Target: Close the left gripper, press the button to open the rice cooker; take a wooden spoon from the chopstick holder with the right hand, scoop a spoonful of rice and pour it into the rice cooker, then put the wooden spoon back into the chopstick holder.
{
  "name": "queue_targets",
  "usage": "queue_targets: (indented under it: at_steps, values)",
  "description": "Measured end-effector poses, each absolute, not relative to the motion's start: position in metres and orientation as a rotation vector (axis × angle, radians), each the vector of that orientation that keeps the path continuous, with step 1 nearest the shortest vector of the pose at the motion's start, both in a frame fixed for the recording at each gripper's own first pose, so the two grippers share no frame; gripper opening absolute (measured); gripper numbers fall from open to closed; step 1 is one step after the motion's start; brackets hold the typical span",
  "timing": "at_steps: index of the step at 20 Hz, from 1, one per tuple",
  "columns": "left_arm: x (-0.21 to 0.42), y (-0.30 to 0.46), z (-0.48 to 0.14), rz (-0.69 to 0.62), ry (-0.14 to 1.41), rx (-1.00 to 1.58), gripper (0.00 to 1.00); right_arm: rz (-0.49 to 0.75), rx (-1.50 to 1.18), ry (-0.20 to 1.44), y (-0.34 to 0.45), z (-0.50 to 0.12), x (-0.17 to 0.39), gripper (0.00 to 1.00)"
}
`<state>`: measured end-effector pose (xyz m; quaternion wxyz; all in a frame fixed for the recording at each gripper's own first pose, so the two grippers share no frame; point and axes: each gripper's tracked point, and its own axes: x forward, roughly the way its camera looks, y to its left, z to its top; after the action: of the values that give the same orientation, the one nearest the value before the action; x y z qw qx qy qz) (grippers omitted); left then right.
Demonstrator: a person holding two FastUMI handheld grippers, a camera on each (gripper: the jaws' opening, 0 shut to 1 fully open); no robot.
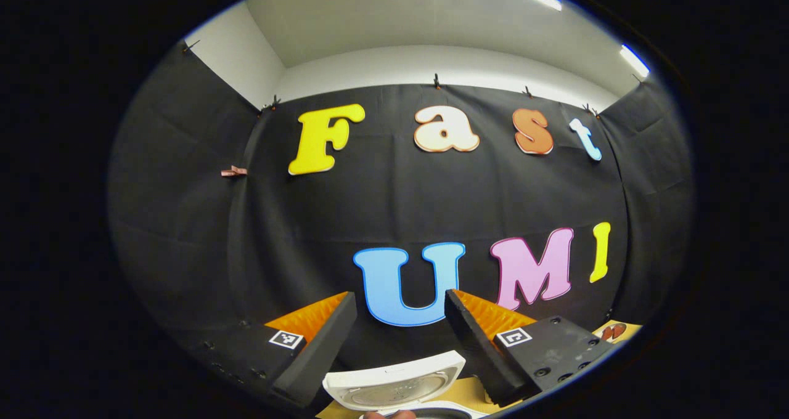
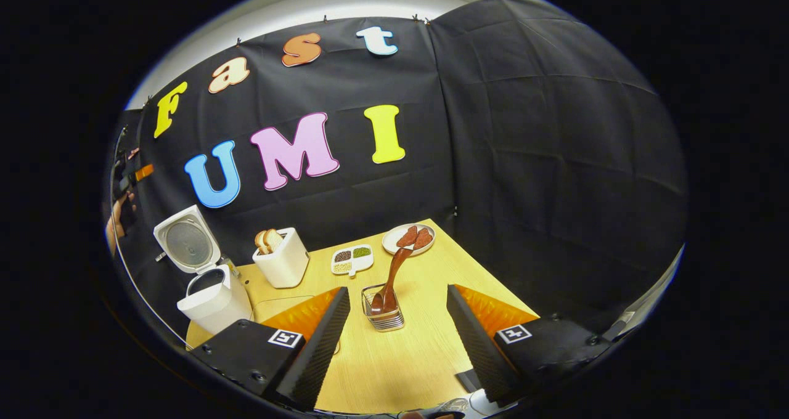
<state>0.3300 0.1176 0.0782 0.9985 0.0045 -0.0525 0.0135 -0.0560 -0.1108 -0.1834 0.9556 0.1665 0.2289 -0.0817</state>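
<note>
Right gripper view: wooden table [image 2: 425, 345] backed by black cloth wall [image 2: 555, 160].

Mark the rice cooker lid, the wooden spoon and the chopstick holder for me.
Rice cooker lid [image 2: 187, 241]: right gripper view, on the round inner plate of the raised lid.
Wooden spoon [image 2: 395, 271]: right gripper view, midway along the handle.
Chopstick holder [image 2: 386, 320]: right gripper view, on its front wall near the base.

rice cooker [image 1: 394, 385] body cut off below, tray [image 2: 352, 259] contents too small to identify
</note>
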Motion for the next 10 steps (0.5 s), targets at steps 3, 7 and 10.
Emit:
queue_targets:
  at_steps: [3, 7, 10]
  values:
    - [0.365, 0.124, 0.05, 0.052, -0.063, 0.0, 0.96, -0.174, 0.314, 0.485, -0.109, -0.183, -0.069, 0.98]
    - [0.401, 0.135, 0.032, 0.072, -0.084, 0.0, 0.96, -0.198, 0.317, 0.511, -0.106, -0.184, -0.082, 0.98]
    - [0.424, 0.151, 0.015, 0.104, -0.083, 0.03, 0.96, -0.212, 0.31, 0.521, -0.103, -0.181, -0.085, 0.98]
